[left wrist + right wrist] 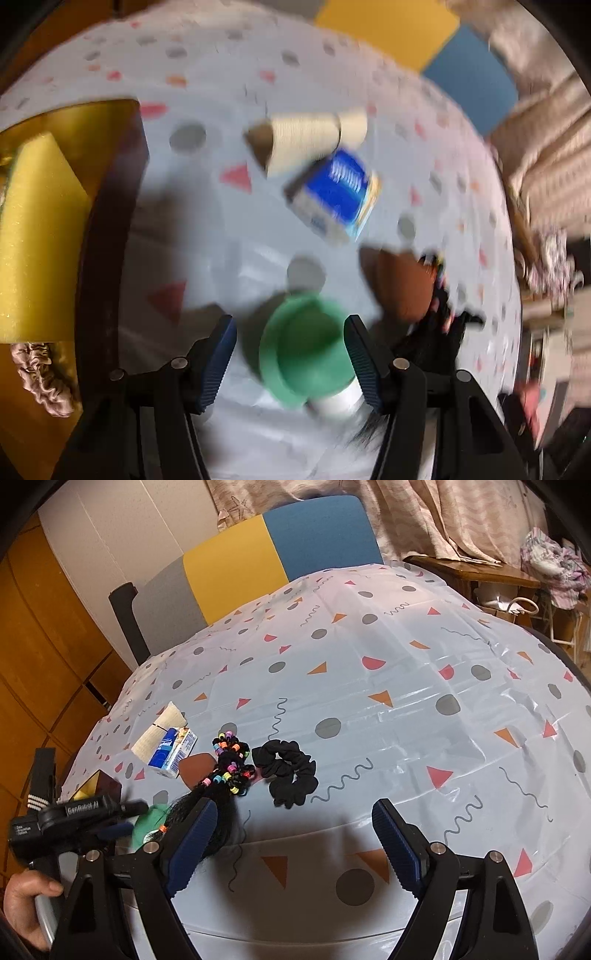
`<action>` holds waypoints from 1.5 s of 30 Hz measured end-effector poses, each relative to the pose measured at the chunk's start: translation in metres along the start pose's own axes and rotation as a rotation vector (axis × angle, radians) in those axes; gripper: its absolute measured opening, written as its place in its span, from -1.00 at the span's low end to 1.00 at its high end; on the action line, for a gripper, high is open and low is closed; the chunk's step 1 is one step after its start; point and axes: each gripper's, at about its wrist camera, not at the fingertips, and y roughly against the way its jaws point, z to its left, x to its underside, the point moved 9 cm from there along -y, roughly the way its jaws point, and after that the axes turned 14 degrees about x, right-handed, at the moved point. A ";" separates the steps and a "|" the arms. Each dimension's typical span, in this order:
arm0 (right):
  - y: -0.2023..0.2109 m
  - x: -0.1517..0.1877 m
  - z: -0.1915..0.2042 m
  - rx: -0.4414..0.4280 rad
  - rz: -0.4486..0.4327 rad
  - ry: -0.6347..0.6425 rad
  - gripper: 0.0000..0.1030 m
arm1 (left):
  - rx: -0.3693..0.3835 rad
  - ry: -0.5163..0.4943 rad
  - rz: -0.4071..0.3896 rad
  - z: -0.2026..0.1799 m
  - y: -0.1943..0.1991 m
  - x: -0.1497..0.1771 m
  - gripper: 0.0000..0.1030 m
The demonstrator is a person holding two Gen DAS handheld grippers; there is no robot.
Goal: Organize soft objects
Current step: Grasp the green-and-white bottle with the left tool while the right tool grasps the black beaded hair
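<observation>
1. My left gripper [290, 363]: points steeply down, jaws apart, straddling a green round item [304, 349] with a white part below it. The pads do not touch it. That view is blurred, so I cannot tell what the item is.
2. My right gripper [295, 843]: jaws wide apart, nothing between them, angled down over the tablecloth [406, 672].
3. My left hand [26, 901]: wrapped around the gripper's grey handle, low at the left edge of the right wrist view.
4. Box [107, 229]: dark outer wall, shiny gold inside, at the table's left. It holds a yellow sponge-like block [35, 236] and a ruffled beige scrunchie [46, 376], lying apart.
5. Black hairpiece [221, 786]: long dark strands with bright beads, coiled at its far end, lying beside my right gripper's left finger.
6. Black scrunchie [290, 771]: gathered soft fabric ring, flat on the cloth, just right of the beaded coil.
7. Brown teardrop sponge [195, 770]: smooth, matte, just left of the beads.
8. Tissue pack [173, 755]: blue and white, glossy wrapper, just behind the sponge.
9. Cream ribbed roll [159, 731]: fabric-like, touching the pack's far side.
10. Tablecloth: glossy, creased plastic, pale with grey dots, pink and orange triangles, squiggles.
</observation>
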 end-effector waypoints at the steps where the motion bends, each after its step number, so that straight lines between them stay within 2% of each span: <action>1: 0.000 -0.001 0.000 -0.001 -0.001 -0.001 0.68 | 0.013 0.015 0.024 0.003 0.002 0.005 0.18; 4: 0.000 0.001 0.002 -0.002 0.003 0.004 0.68 | 0.044 -0.005 0.037 -0.006 0.007 0.016 0.21; 9: -0.002 0.005 0.004 0.006 0.013 0.021 0.70 | 0.112 0.094 0.011 -0.020 0.001 0.029 0.28; 13: -0.001 0.006 0.006 0.004 0.011 0.032 0.70 | 0.091 0.135 0.032 -0.018 -0.018 0.031 0.24; 15: -0.001 0.006 0.006 0.001 0.009 0.032 0.70 | 0.084 0.139 0.014 -0.017 -0.020 0.029 0.24; 17: -0.001 0.005 0.006 0.000 0.007 0.032 0.70 | 0.095 0.121 0.009 -0.019 -0.015 0.028 -0.06; 18: -0.001 0.005 0.006 -0.002 0.008 0.033 0.70 | 0.122 0.110 0.012 -0.020 -0.015 0.027 -0.13; 22: -0.001 0.006 0.009 -0.005 0.010 0.046 0.70 | 0.144 0.037 0.026 -0.017 -0.012 0.030 -0.18; 30: -0.007 0.011 0.010 -0.021 0.039 0.044 0.70 | 0.090 -0.107 0.048 -0.004 0.011 0.040 -0.19; 32: -0.009 0.013 0.012 -0.040 0.051 0.038 0.70 | 0.093 -0.110 0.061 -0.002 0.008 0.040 -0.12; 36: -0.012 0.017 0.016 -0.047 0.065 0.043 0.68 | 0.061 -0.105 0.064 0.000 0.000 0.038 -0.11; 38: -0.014 0.019 0.019 -0.071 0.081 0.035 0.57 | 0.056 -0.112 0.060 -0.002 -0.001 0.037 -0.15; 40: -0.013 0.019 0.022 -0.091 0.082 0.026 0.50 | 0.083 -0.104 0.053 -0.001 0.001 0.038 -0.20; 45: -0.018 0.018 0.037 -0.135 0.115 0.004 0.50 | 0.117 -0.137 0.018 0.000 0.017 0.045 -0.26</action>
